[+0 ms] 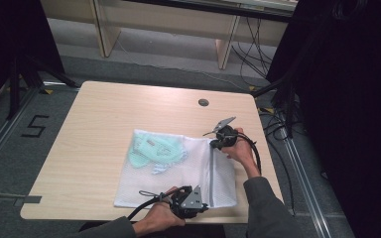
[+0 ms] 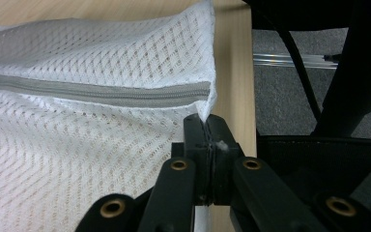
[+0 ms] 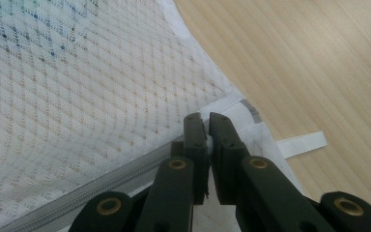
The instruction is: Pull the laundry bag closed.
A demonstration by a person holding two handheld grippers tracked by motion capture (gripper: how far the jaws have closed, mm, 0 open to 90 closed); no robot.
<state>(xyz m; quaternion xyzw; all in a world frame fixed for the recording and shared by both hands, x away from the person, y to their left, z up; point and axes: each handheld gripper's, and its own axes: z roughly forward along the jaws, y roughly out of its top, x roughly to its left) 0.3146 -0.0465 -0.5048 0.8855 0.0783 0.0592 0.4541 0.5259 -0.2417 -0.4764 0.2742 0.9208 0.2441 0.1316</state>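
So there's a white mesh laundry bag [image 1: 178, 171] lying flat on the light wooden table [image 1: 99, 129], sitting toward the near right part of it, and everything else is easiest to place off that bag. Through the mesh at the bag's far left end you can see a pale green garment [image 1: 156, 151] showing inside. A grey zipper [image 1: 211, 173] is running across the bag near its right end, from the far edge to the near edge. The left tool [image 1: 201, 204] is sitting at the bag's near edge, right by the near end of the zipper, and in the left gripper view its jaws are clenched tight on the corner of the mesh [image 2: 211, 108] just past where the zipper [image 2: 101, 92] ends. The right tool [image 1: 217, 140] is at the bag's far right corner, by the other end of the zipper, and in the right gripper view its jaws are pinched together on the bag's hem [image 3: 222, 108], with a little white fabric loop [image 3: 302, 143] sticking out from the bag onto the bare table beside them. Past the bag's far edge there's a small round grommet [image 1: 203, 102] set in the table.
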